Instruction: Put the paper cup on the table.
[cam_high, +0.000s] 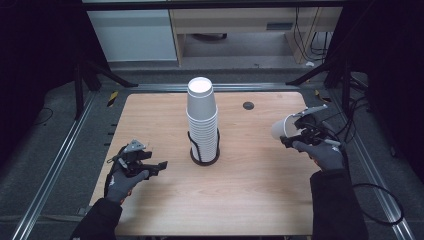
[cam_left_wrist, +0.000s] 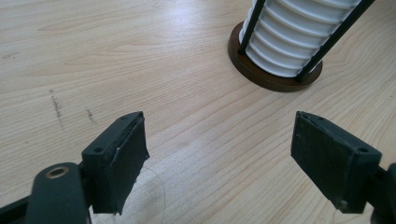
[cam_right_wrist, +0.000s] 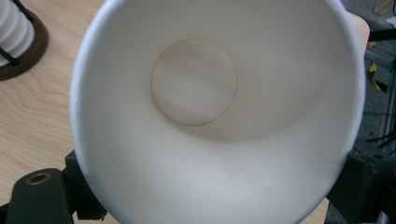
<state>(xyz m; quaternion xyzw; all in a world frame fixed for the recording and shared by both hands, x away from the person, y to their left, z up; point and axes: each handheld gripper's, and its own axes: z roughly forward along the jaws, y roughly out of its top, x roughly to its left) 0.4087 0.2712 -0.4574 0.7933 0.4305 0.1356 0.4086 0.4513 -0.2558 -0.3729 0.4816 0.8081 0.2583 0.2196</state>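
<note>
Cups are the matter here: one white paper cup (cam_right_wrist: 205, 116) sits pinched between the jaws of the right tool (cam_high: 292, 131), lying on its side with its mouth toward that tool's camera, well apart from the tall nested cup stack (cam_high: 202, 120) in its wire holder (cam_high: 204, 150) mid-table (cam_high: 250, 190). The left tool (cam_left_wrist: 219, 154) rests low with jaws spread and empty, the stack ahead and to its right. Judging by this, one cup is off and many remain.
</note>
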